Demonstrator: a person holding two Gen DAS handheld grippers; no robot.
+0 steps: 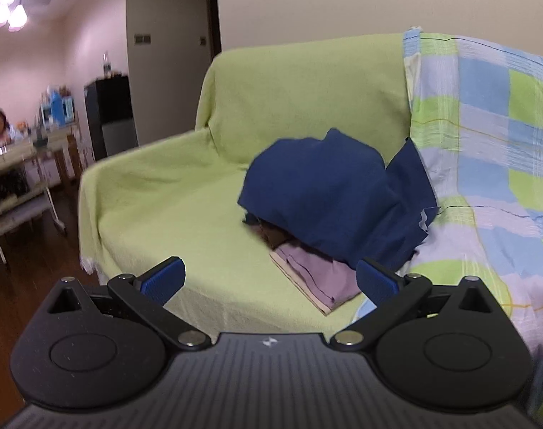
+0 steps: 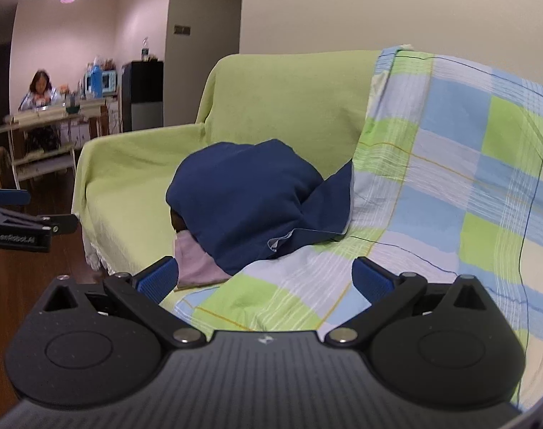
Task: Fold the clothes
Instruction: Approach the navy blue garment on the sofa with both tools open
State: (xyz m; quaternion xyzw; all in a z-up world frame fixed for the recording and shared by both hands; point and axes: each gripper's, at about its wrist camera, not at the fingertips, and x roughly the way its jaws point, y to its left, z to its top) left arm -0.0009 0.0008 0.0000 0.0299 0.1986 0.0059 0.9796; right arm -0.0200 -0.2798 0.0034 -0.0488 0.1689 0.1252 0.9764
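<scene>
A crumpled dark blue garment lies heaped on the sofa seat, draped over a stack of folded clothes. The stack's lilac top piece sticks out beneath it, with a beige layer under that. My left gripper hangs open in front of the stack, nothing between its blue pads. My right gripper is also open and empty, held above the checked sheet in front of the blue garment. At the left edge of the right wrist view, part of the left gripper's body shows.
The sofa wears a light green cover; a blue, green and lilac checked sheet drapes its right half. Dark wooden floor lies to the left. Far back left, a person sits at a cluttered table, beside a black fridge.
</scene>
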